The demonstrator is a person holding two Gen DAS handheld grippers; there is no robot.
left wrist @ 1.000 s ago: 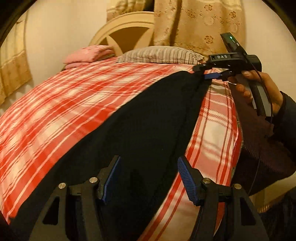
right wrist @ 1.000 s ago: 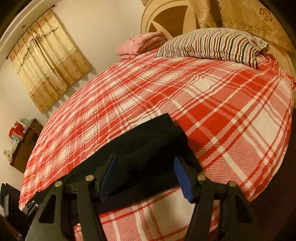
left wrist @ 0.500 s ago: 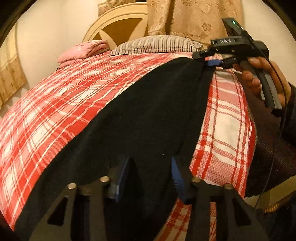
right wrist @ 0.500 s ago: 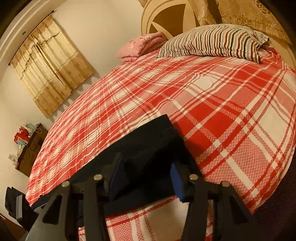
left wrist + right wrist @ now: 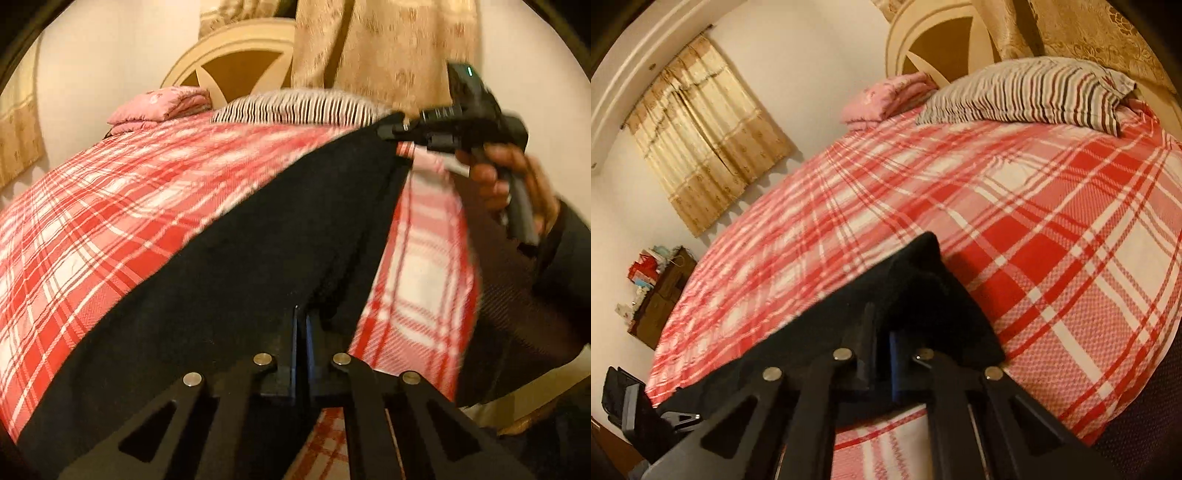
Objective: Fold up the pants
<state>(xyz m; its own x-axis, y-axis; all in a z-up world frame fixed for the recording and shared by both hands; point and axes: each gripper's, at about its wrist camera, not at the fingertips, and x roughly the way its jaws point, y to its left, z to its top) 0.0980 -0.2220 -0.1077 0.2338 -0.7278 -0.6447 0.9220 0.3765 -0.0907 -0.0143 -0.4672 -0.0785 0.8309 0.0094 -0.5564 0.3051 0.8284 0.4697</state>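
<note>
Black pants lie lengthwise along the near side of a bed with a red plaid sheet. My left gripper is at the bottom of the left wrist view, its jaws closing down to shut, blue pads pinching the pants' near edge. At the far end, my right gripper, held by a hand, grips the other end. In the right wrist view the right gripper is shut on the bunched, slightly raised end of the pants. The left gripper shows small at the lower left.
A striped pillow and a folded pink blanket lie at the head of the bed by a cream headboard. Bare plaid sheet stretches beyond the pants. A curtained window and a dark dresser stand past the bed.
Both grippers went from wide open around the pants' edge to shut on the fabric. The far end of the pants has lifted and bunched slightly.
</note>
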